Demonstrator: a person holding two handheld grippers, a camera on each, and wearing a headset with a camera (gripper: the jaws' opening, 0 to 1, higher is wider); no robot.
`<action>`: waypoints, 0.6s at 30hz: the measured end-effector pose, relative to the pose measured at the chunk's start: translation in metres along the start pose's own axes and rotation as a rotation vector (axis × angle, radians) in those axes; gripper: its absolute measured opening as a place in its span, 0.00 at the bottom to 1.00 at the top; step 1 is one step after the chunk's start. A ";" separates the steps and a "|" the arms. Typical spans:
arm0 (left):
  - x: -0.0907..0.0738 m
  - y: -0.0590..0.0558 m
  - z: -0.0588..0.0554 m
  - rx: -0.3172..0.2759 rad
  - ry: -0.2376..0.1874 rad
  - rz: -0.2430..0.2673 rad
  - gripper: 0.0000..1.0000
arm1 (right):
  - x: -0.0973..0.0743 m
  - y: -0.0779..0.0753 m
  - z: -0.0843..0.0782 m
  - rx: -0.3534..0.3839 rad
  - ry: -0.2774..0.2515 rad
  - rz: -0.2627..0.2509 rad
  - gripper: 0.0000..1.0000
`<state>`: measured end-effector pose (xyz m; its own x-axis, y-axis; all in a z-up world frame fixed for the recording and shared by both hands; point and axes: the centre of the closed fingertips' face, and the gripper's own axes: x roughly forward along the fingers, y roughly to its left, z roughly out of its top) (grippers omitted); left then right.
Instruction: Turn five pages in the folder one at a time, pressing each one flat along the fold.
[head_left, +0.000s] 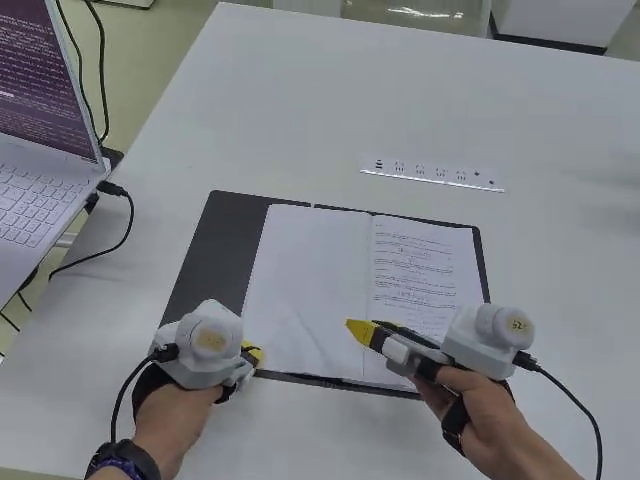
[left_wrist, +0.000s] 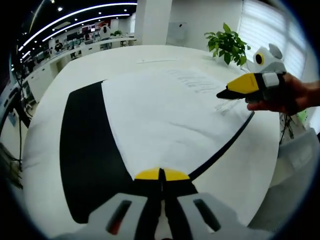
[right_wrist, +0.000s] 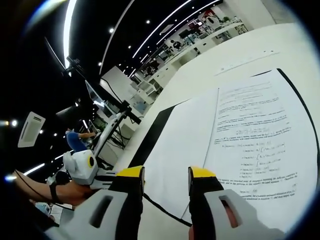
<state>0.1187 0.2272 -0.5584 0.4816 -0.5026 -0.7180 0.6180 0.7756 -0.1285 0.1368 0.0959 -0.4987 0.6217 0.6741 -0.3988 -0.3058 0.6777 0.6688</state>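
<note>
Lying under R tongs (head_left: 358, 328): folder (head_left: 310, 280)

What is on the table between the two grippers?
The blank left page of the open folder lies between the left gripper and the right gripper. The head view shows it.

light: bright, even overhead strips | shadows: soft | glare: table sheen | edges: fisheye-warped

The left gripper (head_left: 250, 355) sits at seven o'clock, fingers pressed together; right gripper (head_left: 358, 330) at five o'clock points toward ten, fingers parted.
</note>
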 end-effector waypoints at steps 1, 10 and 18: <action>0.000 0.000 0.000 0.003 -0.001 0.002 0.00 | 0.001 -0.001 0.001 0.001 0.000 -0.003 0.32; -0.001 0.000 0.000 -0.024 0.028 -0.020 0.00 | 0.014 -0.018 0.014 0.020 -0.014 -0.021 0.24; 0.000 0.001 -0.001 -0.067 0.014 -0.036 0.00 | 0.033 -0.028 0.026 0.029 -0.028 -0.021 0.21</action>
<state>0.1187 0.2284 -0.5592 0.4502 -0.5258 -0.7217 0.5915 0.7811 -0.2001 0.1845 0.0916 -0.5147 0.6476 0.6512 -0.3957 -0.2714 0.6823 0.6788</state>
